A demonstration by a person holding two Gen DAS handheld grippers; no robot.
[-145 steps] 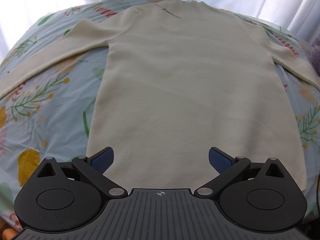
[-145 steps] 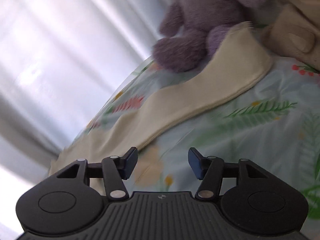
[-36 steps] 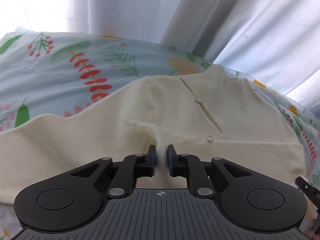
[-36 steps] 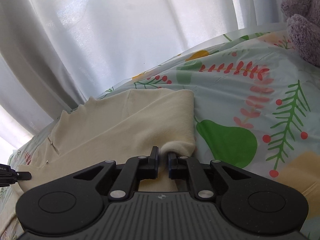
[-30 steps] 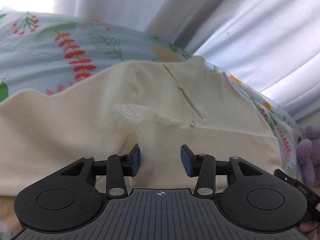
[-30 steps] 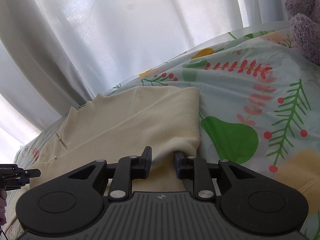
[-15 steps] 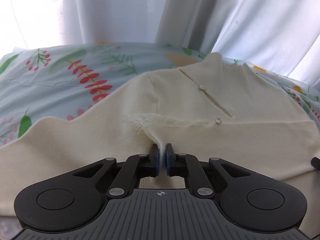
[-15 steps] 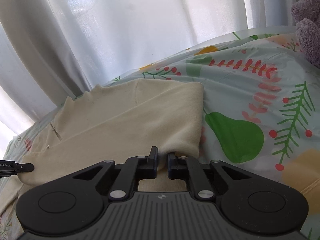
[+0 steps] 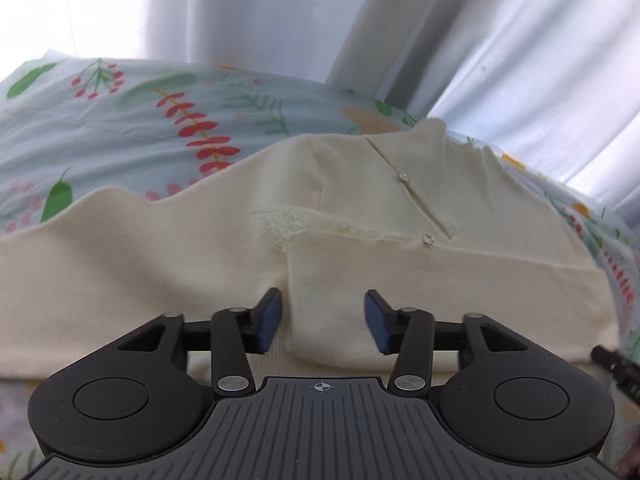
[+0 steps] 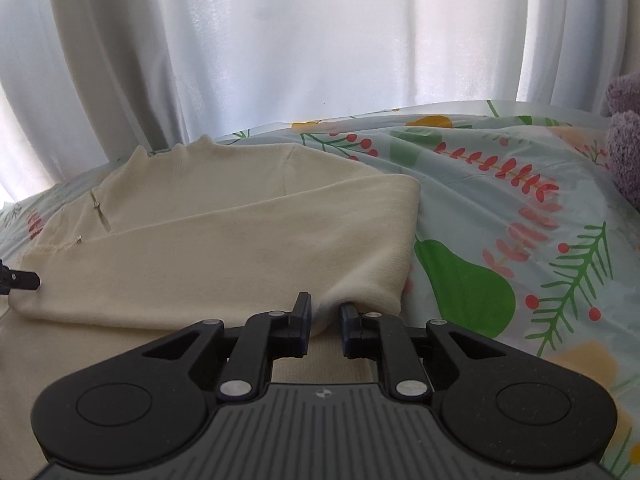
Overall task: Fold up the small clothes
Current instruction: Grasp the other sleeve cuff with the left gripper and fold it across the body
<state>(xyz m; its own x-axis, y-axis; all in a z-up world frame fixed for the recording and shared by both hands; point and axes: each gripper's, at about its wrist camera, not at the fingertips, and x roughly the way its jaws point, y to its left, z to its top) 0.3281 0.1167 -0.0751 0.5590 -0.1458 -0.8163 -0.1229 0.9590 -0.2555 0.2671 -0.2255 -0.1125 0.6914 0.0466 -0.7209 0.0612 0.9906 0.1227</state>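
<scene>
Cream sweater (image 9: 400, 280) lies on the floral bedsheet (image 9: 120, 128) near the curtain (image 10: 320, 40), right sleeve folded across its chest. Left gripper (image 9: 323, 320), pinched shut half a second ago, has just opened and stands clear of the cuff; right gripper (image 10: 323, 320) has parted slightly, fold loose between its jaws. A purple plush toy (image 10: 624, 132) sits at the sheet's right edge.

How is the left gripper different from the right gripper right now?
The left gripper has just been opening and stands wide, its pads off the cream top; the right gripper has opened only a little, with a fold of that top between its jaws. The left sits by the frayed hem corner, the right by the folded side edge. Both are black with blue pads.
</scene>
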